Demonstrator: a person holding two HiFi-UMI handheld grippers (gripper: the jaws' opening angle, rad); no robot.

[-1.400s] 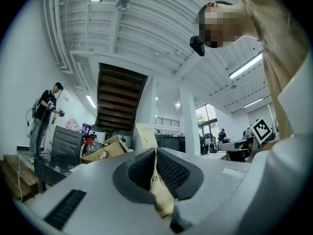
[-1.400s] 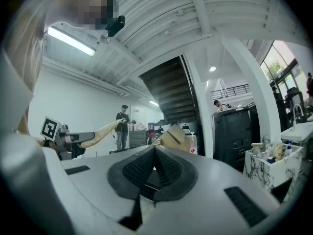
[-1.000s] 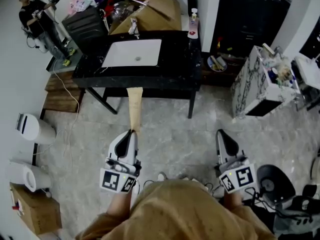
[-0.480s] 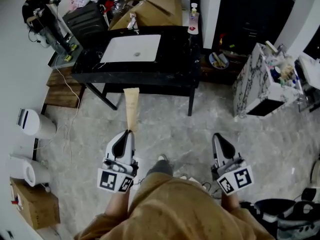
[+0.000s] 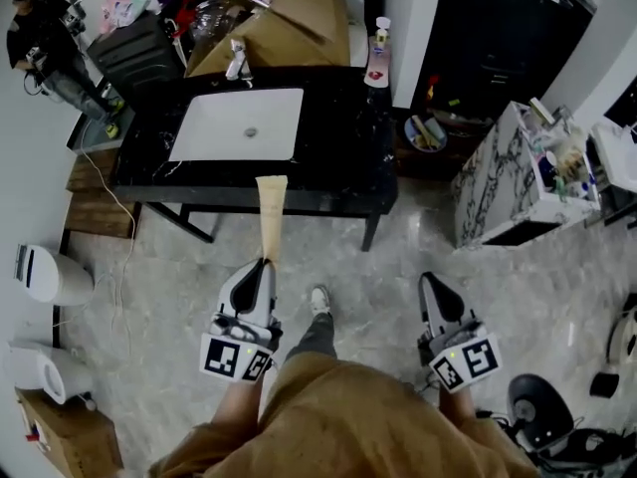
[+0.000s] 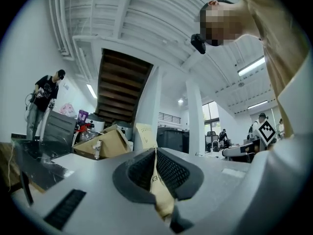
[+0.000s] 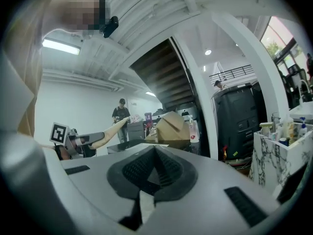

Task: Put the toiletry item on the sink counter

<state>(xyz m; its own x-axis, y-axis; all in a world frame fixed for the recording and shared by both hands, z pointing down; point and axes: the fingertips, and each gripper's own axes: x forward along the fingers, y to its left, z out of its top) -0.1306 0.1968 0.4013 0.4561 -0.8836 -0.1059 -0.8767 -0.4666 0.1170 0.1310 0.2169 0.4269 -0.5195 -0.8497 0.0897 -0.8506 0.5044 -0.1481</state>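
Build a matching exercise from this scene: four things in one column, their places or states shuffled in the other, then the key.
Things
1. beige tube
2. right gripper
3. white basin
4. cardboard box

Places or states
A. behind the faucet
B. jaws together, nothing between them
C. sunk into the black counter
D. clamped in the left gripper, pointing toward the counter

Pairs: 1-D, 2-B, 3-C, 4-A
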